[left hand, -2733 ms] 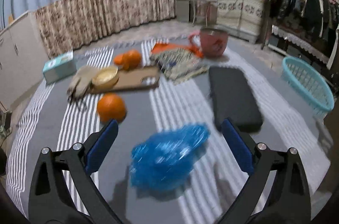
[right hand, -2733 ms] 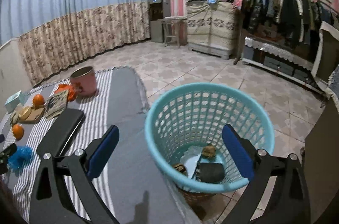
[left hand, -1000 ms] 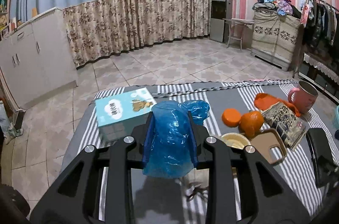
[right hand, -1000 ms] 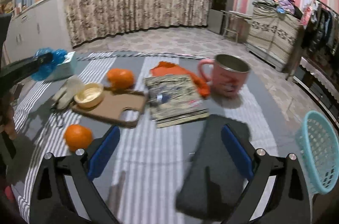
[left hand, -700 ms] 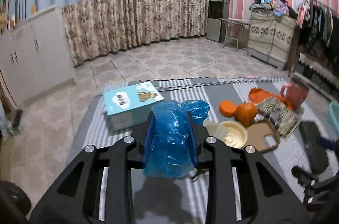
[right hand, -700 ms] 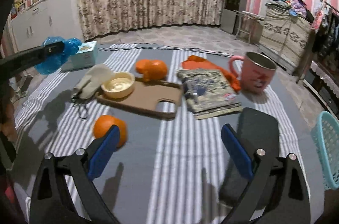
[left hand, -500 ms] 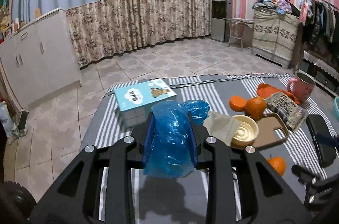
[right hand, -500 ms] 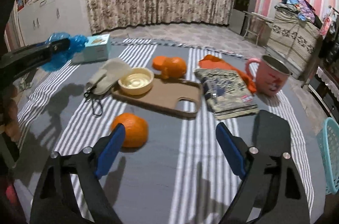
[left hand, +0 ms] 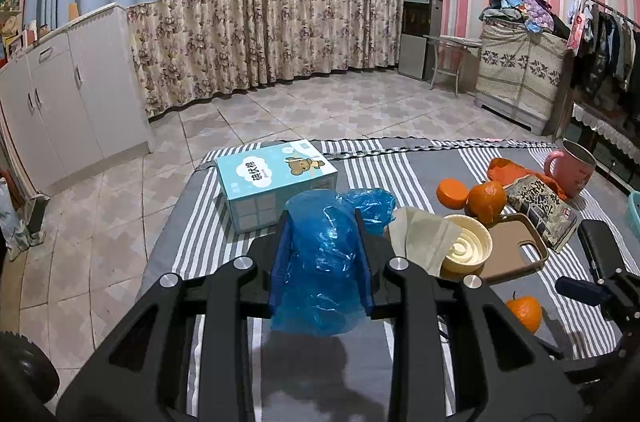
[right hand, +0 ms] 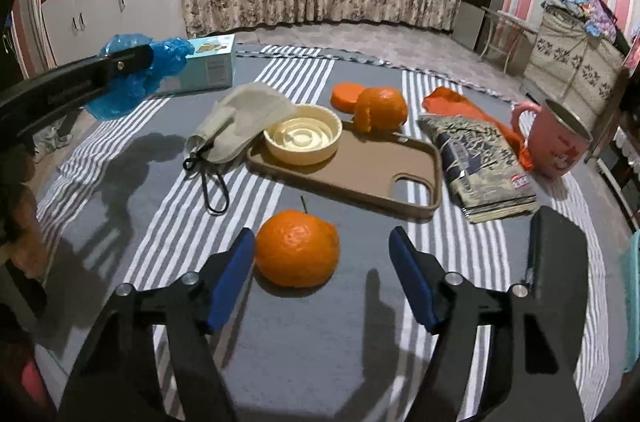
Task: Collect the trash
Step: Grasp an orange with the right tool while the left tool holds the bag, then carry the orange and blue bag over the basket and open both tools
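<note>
on the striped cloth (right hand: 304, 350), a whole orange (right hand: 297, 248) lies nearest the right-wrist camera, with the phone case (right hand: 360, 174) behind it. a round lid (right hand: 303, 136) rests on the case's left end, a face mask (right hand: 236, 126) just left of the lid, and a peeled orange (right hand: 380, 110) at the case's far edge. the tissue box (right hand: 208, 68) sits far left, the folded packet (right hand: 480, 166) right of the case, the mug (right hand: 556, 142) beyond that.
</note>
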Available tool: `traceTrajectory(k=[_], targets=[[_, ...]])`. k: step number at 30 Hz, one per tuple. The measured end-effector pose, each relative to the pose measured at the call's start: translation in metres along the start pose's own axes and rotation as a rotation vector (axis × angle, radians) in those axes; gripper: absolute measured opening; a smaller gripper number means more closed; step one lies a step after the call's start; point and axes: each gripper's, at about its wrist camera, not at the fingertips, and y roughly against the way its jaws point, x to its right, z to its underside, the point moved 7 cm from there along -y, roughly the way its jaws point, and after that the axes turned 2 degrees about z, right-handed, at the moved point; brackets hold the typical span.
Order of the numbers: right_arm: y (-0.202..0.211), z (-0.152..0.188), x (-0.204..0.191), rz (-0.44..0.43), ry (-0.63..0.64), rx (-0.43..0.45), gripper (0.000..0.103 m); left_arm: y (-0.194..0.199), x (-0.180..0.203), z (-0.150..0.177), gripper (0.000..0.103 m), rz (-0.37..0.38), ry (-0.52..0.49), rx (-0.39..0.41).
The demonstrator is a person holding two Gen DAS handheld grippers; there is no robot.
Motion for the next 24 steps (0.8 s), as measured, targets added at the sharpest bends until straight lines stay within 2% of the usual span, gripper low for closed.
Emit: traceTrajectory(k=[1,3,8,12,18,21,24], targets=[[0.0,0.0,-0.003,-0.015,0.006,-0.002,0.06,-0.001,0.0,0.0,0.028,-0.002,-0.002,-0.001],[0.001,0.001,-0.009,-0.068,0.02,-0.009,0.042,-0.002,0.0,0.002,0.028,-0.007,-0.004,-0.005],[0.011,-0.002,-0.003,-0.085,0.014,0.021,0.039,-0.002,0.006,0.003,0.028,-0.019,-0.031,-0.002],[0.035,-0.005,0.032,-0.053,-0.005,0.069,0.038,-0.002,0.021,0.001,0.028,-0.013,-0.065,-0.001],[0.078,0.006,0.13,0.054,-0.071,0.132,0.038,0.013,0.059,-0.01,0.027,0.028,-0.091,0.003],[0.098,0.02,0.186,0.13,-0.11,0.155,0.038,0.029,0.093,-0.017,0.027,0.092,-0.094,0.021],[0.116,0.036,0.247,0.194,-0.183,0.165,0.038,0.038,0.124,-0.02,0.027,0.109,-0.116,0.038]])
